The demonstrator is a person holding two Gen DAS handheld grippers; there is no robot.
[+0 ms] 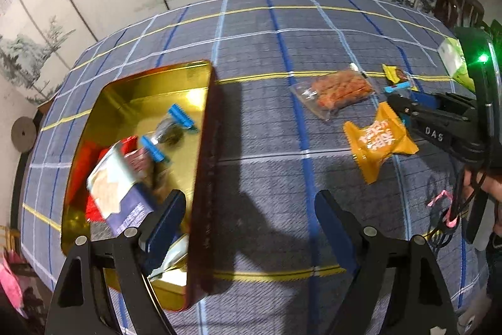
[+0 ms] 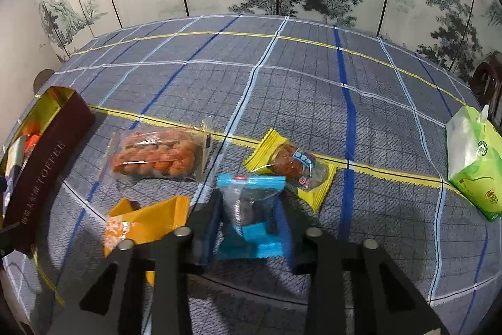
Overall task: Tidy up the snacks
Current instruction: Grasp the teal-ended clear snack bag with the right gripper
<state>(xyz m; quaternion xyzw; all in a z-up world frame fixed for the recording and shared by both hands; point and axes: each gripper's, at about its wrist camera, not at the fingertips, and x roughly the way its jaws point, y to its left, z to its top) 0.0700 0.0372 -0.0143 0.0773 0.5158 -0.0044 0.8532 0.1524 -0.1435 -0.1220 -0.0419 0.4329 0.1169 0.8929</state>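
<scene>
The right gripper (image 2: 248,222) is clamped on a blue-ended clear candy wrapper (image 2: 251,209) lying on the checked tablecloth (image 2: 313,83), apparently to carry it to the gold toffee tin (image 1: 141,90), which sits well off to its left. The left gripper (image 1: 251,218) hangs unclenched and empty over the tin's near wall. Orange (image 2: 147,222), yellow (image 2: 291,165) and clear (image 2: 157,156) packets lie just beyond the held wrapper.

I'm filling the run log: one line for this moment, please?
right gripper: shut on blue-ended packet | left gripper: open, empty, beside tin | three snacks loose on cloth
</scene>
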